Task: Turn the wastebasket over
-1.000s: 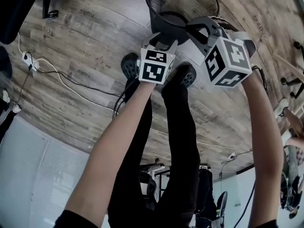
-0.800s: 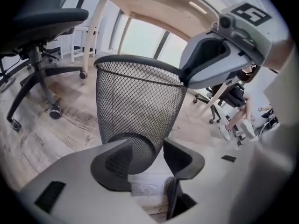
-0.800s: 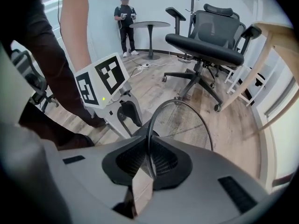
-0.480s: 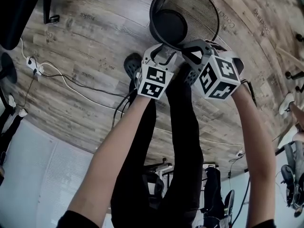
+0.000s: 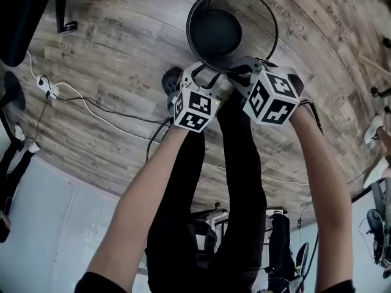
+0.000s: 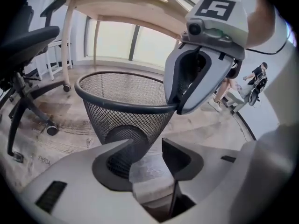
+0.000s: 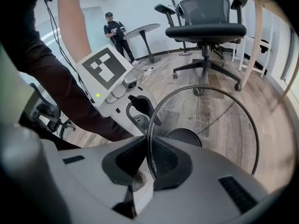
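Observation:
The black mesh wastebasket (image 5: pixel 232 29) stands mouth up on the wooden floor just past my feet. My right gripper (image 7: pixel 148 146) is shut on its near rim, the wire rim pinched between the two pads; in the head view this gripper (image 5: pixel 241 73) sits at the basket's near edge. My left gripper (image 6: pixel 147 146) is open with nothing between its jaws. It hovers close beside the basket's (image 6: pixel 121 111) lower wall, left of the right gripper (image 6: pixel 180 104). From above, the left gripper (image 5: pixel 204 78) is right next to the right one.
An office chair (image 7: pixel 205 29) and a wooden desk (image 6: pixel 121 3) stand beyond the basket. A second chair (image 6: pixel 23 55) is at the left. Cables (image 5: pixel 79 99) and a power strip (image 5: pixel 46 85) lie on the floor. My shoe (image 5: pixel 171 81) is beside the basket. A person (image 7: pixel 114 31) stands far off.
The basket has come further into view, its mouth now facing up at me. Both grippers have shifted left and drawn closer together, the right one still clamped on the rim.

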The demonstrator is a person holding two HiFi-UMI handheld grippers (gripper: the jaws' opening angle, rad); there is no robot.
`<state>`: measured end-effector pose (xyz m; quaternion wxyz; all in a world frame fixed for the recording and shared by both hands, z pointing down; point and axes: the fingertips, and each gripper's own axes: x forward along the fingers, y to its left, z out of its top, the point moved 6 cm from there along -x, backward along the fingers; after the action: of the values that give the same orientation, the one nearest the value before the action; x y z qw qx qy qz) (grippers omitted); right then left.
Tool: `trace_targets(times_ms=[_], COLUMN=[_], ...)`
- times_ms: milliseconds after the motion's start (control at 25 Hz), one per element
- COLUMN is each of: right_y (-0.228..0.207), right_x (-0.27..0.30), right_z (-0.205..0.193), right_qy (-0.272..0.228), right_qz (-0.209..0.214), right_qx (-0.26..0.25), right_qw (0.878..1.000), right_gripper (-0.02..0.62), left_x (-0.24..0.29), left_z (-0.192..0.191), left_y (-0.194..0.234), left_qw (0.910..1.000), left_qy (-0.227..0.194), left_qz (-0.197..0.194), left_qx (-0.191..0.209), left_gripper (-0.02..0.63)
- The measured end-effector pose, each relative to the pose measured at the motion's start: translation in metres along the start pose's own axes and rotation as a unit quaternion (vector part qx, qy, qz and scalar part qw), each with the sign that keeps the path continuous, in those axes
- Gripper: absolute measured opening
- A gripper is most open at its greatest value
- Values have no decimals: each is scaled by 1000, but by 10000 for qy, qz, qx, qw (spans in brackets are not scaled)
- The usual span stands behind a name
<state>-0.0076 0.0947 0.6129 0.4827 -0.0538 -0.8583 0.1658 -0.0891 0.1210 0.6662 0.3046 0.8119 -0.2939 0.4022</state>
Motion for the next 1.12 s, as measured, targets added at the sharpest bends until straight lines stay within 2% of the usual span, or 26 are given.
trace_targets(times_ms=[280, 520, 840, 1120], right_y=[13, 17, 18, 20], right_x=[14, 23, 17, -10], right_z=[-17, -30, -35, -25], right_qy=[355, 751, 673, 578], right_qz=[112, -118, -196, -463], right_qx=[-311, -635, -318, -236], right_qw=[9988, 9951, 9970, 9970], right_gripper=[57, 62, 69, 69], left_x=[-2, -4, -6, -30], left_z=[-11, -14, -15, -29], left_y=[2, -2, -3, -7], left_qw=[9991, 9990, 9988, 9973], left_qy=[156, 150, 194, 652], left_qz=[-73, -98, -89, -115], left_qx=[383, 421, 444, 308], left_gripper=[201, 198, 199, 201])
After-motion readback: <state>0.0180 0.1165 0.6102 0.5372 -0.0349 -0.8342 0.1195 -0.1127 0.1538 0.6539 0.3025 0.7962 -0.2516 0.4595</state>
